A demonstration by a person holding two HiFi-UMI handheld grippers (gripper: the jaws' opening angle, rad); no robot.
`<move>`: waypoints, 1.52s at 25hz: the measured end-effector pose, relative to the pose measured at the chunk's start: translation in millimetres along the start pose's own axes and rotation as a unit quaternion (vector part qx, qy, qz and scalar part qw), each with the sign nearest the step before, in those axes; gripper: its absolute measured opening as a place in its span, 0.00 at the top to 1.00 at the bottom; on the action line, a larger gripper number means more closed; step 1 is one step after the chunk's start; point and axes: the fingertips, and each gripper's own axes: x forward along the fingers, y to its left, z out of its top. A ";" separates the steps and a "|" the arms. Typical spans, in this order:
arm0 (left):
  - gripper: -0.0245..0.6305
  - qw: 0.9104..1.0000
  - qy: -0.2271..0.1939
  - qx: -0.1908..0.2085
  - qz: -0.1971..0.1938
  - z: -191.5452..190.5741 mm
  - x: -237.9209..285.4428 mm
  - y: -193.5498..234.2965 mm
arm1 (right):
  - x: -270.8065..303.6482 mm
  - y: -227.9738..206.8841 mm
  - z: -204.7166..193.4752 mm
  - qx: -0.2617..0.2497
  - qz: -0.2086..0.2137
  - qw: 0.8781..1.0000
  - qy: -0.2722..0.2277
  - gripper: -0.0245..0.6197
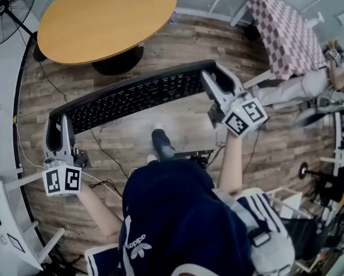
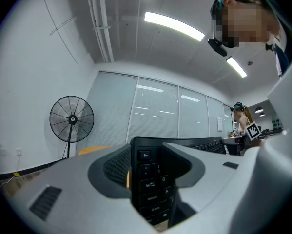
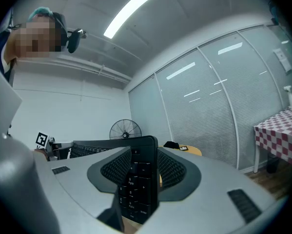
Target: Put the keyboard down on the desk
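A long black keyboard [image 1: 137,96] hangs in the air above the wooden floor, held level between both grippers. My left gripper [image 1: 60,122] is shut on the keyboard's left end, where the Esc key column [image 2: 148,184] shows between the jaws. My right gripper [image 1: 215,82] is shut on its right end, with the number-pad keys [image 3: 136,179] pinched between the jaws. A round yellow-topped desk [image 1: 105,16] stands beyond the keyboard, apart from it.
A standing fan [image 1: 8,7] is at the far left, and cables [image 1: 105,154] trail over the floor. A table with a checked cloth [image 1: 286,30] stands at the right. The person's legs and shoe [image 1: 162,144] are below the keyboard. A second person stands at the far right.
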 end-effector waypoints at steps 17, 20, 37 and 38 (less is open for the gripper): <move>0.67 0.999 -0.019 0.014 0.028 13.8 111.2 -9.7 | 92.1 -88.4 36.4 -0.024 0.036 0.999 0.004 0.72; 0.67 0.999 -0.019 0.013 0.033 11.2 114.6 -7.1 | 99.6 -90.5 34.7 -0.025 0.040 0.999 0.006 0.72; 0.67 0.999 -0.002 -0.001 0.035 15.7 219.3 77.5 | 227.8 -117.1 34.4 -0.011 0.032 0.999 0.031 0.72; 0.67 0.999 -0.002 -0.001 0.034 18.2 229.9 86.1 | 241.0 -119.2 36.6 -0.011 0.031 0.999 0.030 0.72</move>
